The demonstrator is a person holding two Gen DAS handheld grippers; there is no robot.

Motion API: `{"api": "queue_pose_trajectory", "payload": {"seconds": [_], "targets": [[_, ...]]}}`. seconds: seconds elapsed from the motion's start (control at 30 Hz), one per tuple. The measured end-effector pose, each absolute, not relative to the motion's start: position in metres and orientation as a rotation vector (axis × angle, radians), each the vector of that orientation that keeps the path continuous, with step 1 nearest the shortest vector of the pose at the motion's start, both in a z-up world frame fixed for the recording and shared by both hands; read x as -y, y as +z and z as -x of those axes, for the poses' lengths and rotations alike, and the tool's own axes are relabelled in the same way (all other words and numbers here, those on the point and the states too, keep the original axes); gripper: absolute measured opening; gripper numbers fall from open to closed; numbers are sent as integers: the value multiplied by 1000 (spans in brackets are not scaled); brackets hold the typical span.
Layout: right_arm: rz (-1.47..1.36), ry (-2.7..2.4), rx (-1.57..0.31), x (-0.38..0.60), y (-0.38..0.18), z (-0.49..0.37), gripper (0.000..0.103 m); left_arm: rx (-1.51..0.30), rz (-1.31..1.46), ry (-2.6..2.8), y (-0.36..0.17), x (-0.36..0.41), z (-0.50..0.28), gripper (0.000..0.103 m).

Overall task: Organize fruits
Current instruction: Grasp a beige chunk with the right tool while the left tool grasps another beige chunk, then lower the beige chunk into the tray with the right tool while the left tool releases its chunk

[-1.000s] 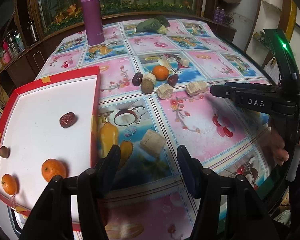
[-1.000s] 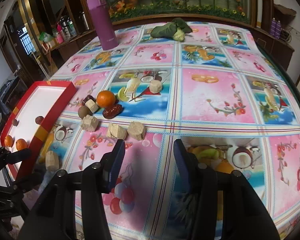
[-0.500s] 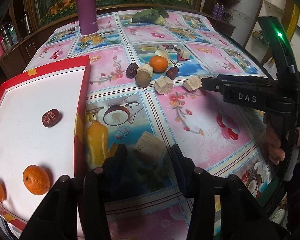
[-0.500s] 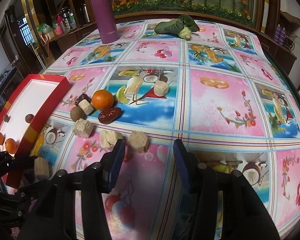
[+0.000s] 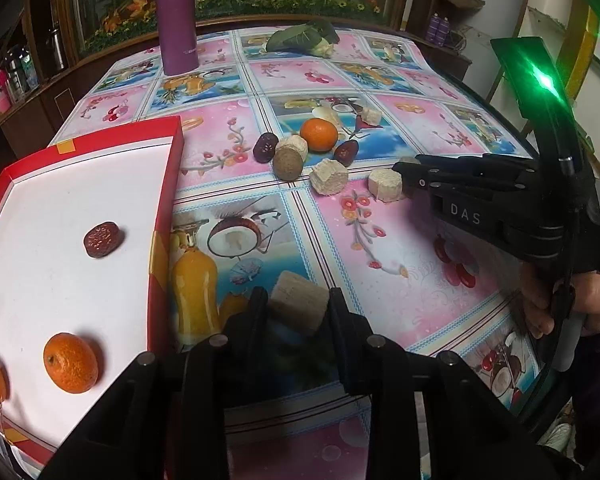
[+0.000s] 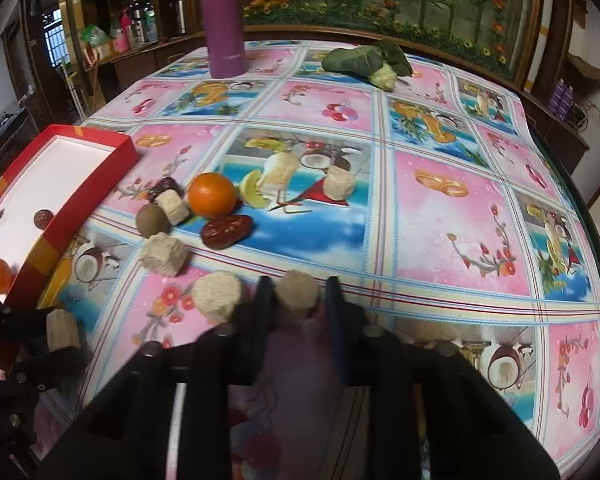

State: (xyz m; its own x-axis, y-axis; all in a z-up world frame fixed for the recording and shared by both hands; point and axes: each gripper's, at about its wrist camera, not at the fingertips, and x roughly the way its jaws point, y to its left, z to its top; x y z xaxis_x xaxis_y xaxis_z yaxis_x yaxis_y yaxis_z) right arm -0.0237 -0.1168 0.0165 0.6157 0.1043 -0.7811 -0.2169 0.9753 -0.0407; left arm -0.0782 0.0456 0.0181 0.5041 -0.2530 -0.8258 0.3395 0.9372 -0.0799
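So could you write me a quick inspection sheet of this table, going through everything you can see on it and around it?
Surface: round table under a glossy fruit-print tablecloth.
Job's things: red-rimmed white tray holding two small oranges, a dark red date and a brown fruit at its edge; another orange, dates and beige cork-like cylinders loose on the cloth.
Clutter: purple flask; leafy green vegetable.
Tongs: left tongs closing around a beige cylinder; right tongs closing around a beige round piece.
Cables: one thin black cable along the right tool.
Surroundings: wooden cabinets, bottles, floral mural.
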Motion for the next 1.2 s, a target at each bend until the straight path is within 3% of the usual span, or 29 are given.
{"api": "queue_pose_trajectory", "payload": {"seconds": [0.4, 0.67, 0.9, 1.2], "targets": [[1, 183, -814, 137, 29, 30, 25, -949, -38, -365, 28, -47, 82, 29], [-53, 227, -783, 129, 41, 33, 25, -831, -13, -320, 69, -72, 92, 29], [-46, 387, -777, 67, 61, 36, 25, -736, 32, -121, 98, -144, 91, 29], [16, 613, -797, -35, 72, 46, 26, -783, 69, 57, 77, -207, 77, 29]]}}
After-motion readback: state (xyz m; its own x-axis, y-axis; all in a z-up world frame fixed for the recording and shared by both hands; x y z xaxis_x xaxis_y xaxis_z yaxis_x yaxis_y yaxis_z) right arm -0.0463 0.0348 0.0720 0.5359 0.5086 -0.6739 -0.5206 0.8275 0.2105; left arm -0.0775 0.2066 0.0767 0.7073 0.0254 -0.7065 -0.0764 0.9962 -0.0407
